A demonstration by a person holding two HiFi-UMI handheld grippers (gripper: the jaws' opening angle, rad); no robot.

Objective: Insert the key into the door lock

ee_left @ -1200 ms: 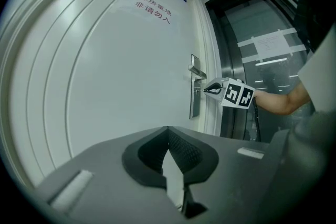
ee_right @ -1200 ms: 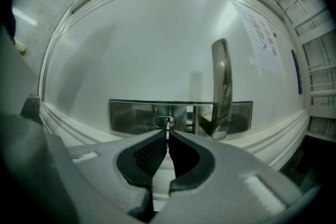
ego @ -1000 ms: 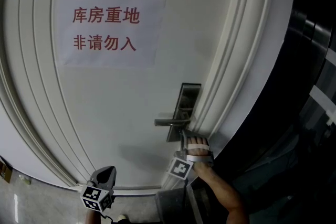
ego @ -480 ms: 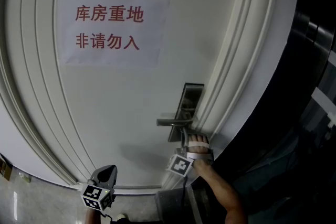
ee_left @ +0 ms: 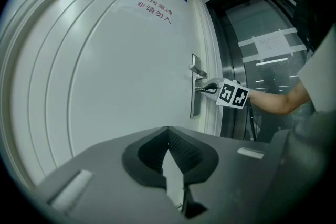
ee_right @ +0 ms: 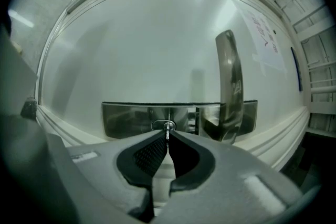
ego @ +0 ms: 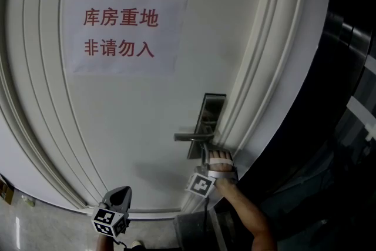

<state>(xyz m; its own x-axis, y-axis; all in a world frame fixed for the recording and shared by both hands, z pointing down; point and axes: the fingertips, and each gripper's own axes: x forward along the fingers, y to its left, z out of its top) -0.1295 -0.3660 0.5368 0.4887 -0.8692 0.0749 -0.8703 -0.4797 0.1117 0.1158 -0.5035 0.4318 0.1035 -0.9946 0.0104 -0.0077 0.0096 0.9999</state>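
Key (ee_right: 168,130): likely light, stiff, slick metal, pinched at bow by right gripper (ee_right: 167,137), blade at lock (ee_right: 160,125); left gripper (ee_left: 168,131) closed, empty.

A thin silver key (ee_right: 168,132) stands edge-on, pinched in the tips of the right gripper (ee_right: 167,137), its front end meeting the oval keyhole (ee_right: 164,125). The door lock (ee_right: 131,118) is a brushed-metal plate on a white door (ee_right: 147,50), with a lever handle (ee_right: 229,86) beside the keyhole.

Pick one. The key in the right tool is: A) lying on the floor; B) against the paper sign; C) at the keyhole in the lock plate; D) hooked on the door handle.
C: the right tool, shut on the key, holds its tip at the keyhole in the lock plate.
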